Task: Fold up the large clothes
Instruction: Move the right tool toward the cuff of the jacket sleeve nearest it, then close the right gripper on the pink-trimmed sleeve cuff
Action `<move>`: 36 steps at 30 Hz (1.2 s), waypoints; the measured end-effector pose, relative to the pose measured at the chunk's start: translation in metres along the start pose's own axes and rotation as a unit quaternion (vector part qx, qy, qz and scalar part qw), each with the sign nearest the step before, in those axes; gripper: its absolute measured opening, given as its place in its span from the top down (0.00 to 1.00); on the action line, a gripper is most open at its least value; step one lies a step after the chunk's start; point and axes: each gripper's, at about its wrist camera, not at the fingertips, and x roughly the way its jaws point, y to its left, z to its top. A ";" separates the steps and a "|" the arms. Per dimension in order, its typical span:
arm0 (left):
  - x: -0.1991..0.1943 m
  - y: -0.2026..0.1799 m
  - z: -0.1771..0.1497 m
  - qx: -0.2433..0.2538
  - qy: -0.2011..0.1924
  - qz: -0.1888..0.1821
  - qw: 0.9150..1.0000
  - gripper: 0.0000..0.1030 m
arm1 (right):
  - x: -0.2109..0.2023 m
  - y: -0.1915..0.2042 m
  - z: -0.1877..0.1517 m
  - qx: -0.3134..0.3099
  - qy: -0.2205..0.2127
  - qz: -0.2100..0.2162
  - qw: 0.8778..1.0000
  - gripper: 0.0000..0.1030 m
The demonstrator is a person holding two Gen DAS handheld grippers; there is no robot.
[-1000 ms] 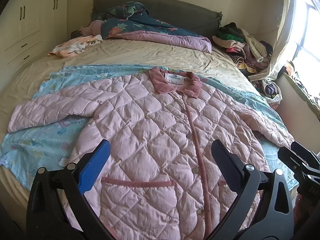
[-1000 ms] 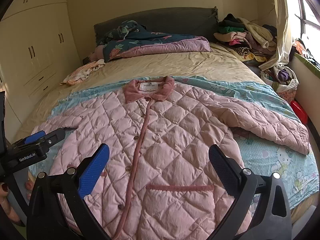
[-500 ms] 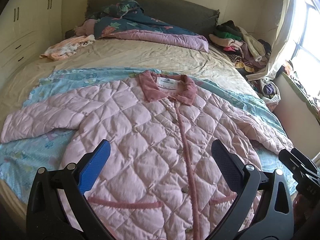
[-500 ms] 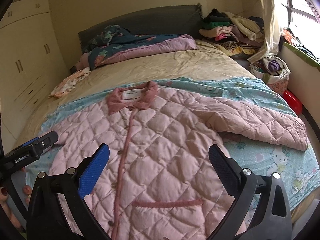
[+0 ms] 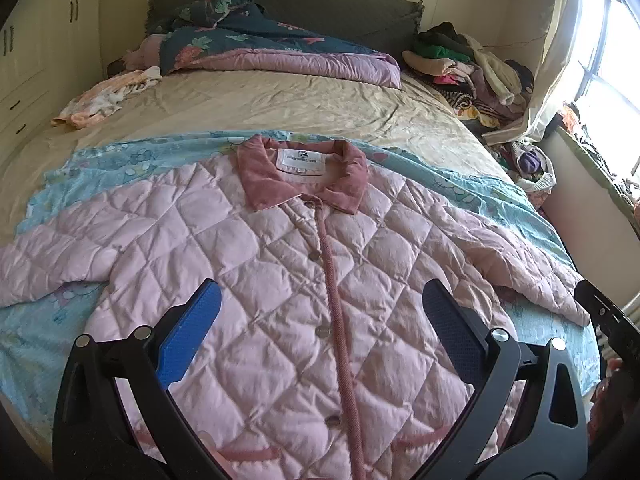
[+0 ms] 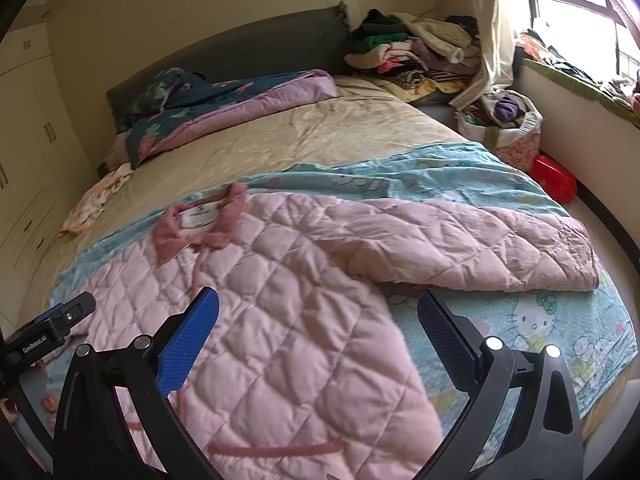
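Observation:
A pink quilted jacket (image 5: 280,272) (image 6: 288,312) lies flat and buttoned on a light blue cartoon sheet (image 5: 120,160) (image 6: 540,328), darker pink collar (image 5: 300,176) away from me, both sleeves spread out. My left gripper (image 5: 320,308) hovers open above the jacket's lower front, nothing between its fingers. My right gripper (image 6: 318,316) is open too, above the jacket's right side just below the right sleeve (image 6: 460,240). The right gripper's body (image 5: 608,320) shows at the left wrist view's right edge; the left one (image 6: 48,332) shows at the right wrist view's left edge.
The bed (image 5: 280,104) carries a dark floral duvet (image 5: 260,48) at the headboard and a small pale garment (image 5: 104,96) at the left. A heap of clothes (image 5: 472,64) is at the far right corner, with a bag (image 6: 508,124) and a red object (image 6: 554,178) on the floor. Wardrobes line the left wall.
Both grippers have moved forward over the jacket, which now looms larger. The right wrist view has swung rightward toward the right sleeve. Both stay open.

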 end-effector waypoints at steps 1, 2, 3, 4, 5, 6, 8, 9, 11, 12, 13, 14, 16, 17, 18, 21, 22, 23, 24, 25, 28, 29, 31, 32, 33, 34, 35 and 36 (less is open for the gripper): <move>0.003 -0.002 0.001 0.000 0.001 -0.002 1.000 0.08 | 0.002 -0.004 0.001 0.005 0.000 -0.004 1.000 0.04; 0.006 -0.004 0.003 0.000 0.003 -0.002 1.000 0.08 | 0.006 -0.010 0.003 0.012 0.001 -0.006 1.000 0.04; 0.009 -0.005 0.004 0.001 0.004 -0.002 1.000 0.08 | 0.007 -0.013 0.005 0.013 0.001 -0.007 1.000 0.04; 0.012 -0.007 0.005 0.002 0.005 -0.005 1.000 0.08 | 0.010 -0.018 0.006 0.016 0.001 -0.013 1.000 0.04; 0.015 -0.009 0.006 0.003 0.007 -0.005 1.000 0.08 | 0.012 -0.021 0.007 0.017 0.001 -0.016 1.000 0.04; 0.018 -0.010 0.007 0.004 0.008 -0.005 1.000 0.08 | 0.015 -0.025 0.008 0.021 0.001 -0.018 1.000 0.04; 0.024 -0.013 0.008 0.006 0.011 -0.006 1.000 0.08 | 0.020 -0.033 0.009 0.027 0.002 -0.024 0.999 0.04; 0.027 -0.014 0.008 0.006 0.013 -0.006 1.000 0.08 | 0.023 -0.038 0.010 0.032 0.003 -0.028 0.999 0.04; 0.033 -0.017 0.009 0.006 0.015 -0.007 1.000 0.08 | 0.028 -0.048 0.010 0.044 0.005 -0.034 0.998 0.04; 0.038 -0.018 0.009 0.006 0.018 -0.008 1.000 0.08 | 0.031 -0.053 0.010 0.049 0.006 -0.036 0.998 0.04; 0.041 -0.019 0.008 0.006 0.020 -0.007 1.000 0.08 | 0.035 -0.060 0.010 0.056 0.008 -0.040 0.998 0.04; 0.046 -0.021 0.008 0.006 0.023 -0.007 1.000 0.08 | 0.038 -0.064 0.010 0.060 0.010 -0.043 0.997 0.04; 0.052 -0.024 0.008 0.007 0.027 -0.008 1.000 0.08 | 0.045 -0.076 0.009 0.071 0.013 -0.050 0.996 0.04; 0.055 -0.026 0.008 0.008 0.029 -0.007 1.000 0.08 | 0.049 -0.081 0.008 0.077 0.016 -0.055 0.995 0.04; 0.059 -0.028 0.008 0.011 0.031 -0.007 0.999 0.08 | 0.052 -0.087 0.007 0.083 0.017 -0.058 0.995 0.04; 0.069 -0.037 0.007 0.022 0.033 -0.008 0.999 0.08 | 0.061 -0.107 0.004 0.105 0.022 -0.068 0.992 0.04; 0.072 -0.039 0.007 0.023 0.034 -0.009 0.999 0.08 | 0.063 -0.115 0.003 0.113 0.024 -0.073 0.991 0.04; 0.076 -0.042 0.007 0.024 0.039 -0.012 0.999 0.08 | 0.066 -0.120 0.003 0.119 0.025 -0.074 0.990 0.04; 0.079 -0.045 0.007 0.026 0.042 -0.012 0.999 0.08 | 0.068 -0.127 0.002 0.126 0.026 -0.076 0.989 0.04; 0.083 -0.048 0.007 0.031 0.044 -0.010 0.999 0.08 | 0.070 -0.133 0.001 0.132 0.027 -0.078 0.988 0.04; 0.093 -0.060 0.005 0.045 0.050 -0.006 0.998 0.08 | 0.077 -0.155 -0.002 0.153 0.030 -0.092 0.983 0.04; 0.097 -0.065 0.005 0.050 0.054 -0.008 0.997 0.08 | 0.078 -0.161 -0.003 0.159 0.031 -0.098 0.982 0.04; 0.103 -0.071 0.005 0.057 0.056 -0.008 0.997 0.08 | 0.081 -0.173 -0.004 0.171 0.032 -0.105 0.979 0.04; 0.105 -0.074 0.005 0.061 0.057 -0.014 0.996 0.08 | 0.082 -0.182 -0.006 0.181 0.033 -0.109 0.977 0.04; 0.108 -0.080 0.006 0.068 0.057 -0.028 0.996 0.08 | 0.084 -0.190 -0.007 0.191 0.032 -0.112 0.975 0.04; 0.109 -0.083 0.006 0.070 0.055 -0.031 0.995 0.08 | 0.085 -0.196 -0.008 0.198 0.032 -0.116 0.973 0.04; 0.111 -0.087 0.006 0.074 0.055 -0.032 0.995 0.08 | 0.087 -0.206 -0.010 0.211 0.033 -0.121 0.969 0.04; 0.114 -0.089 0.006 0.075 0.056 -0.033 0.995 0.08 | 0.088 -0.213 -0.011 0.220 0.033 -0.122 0.967 0.04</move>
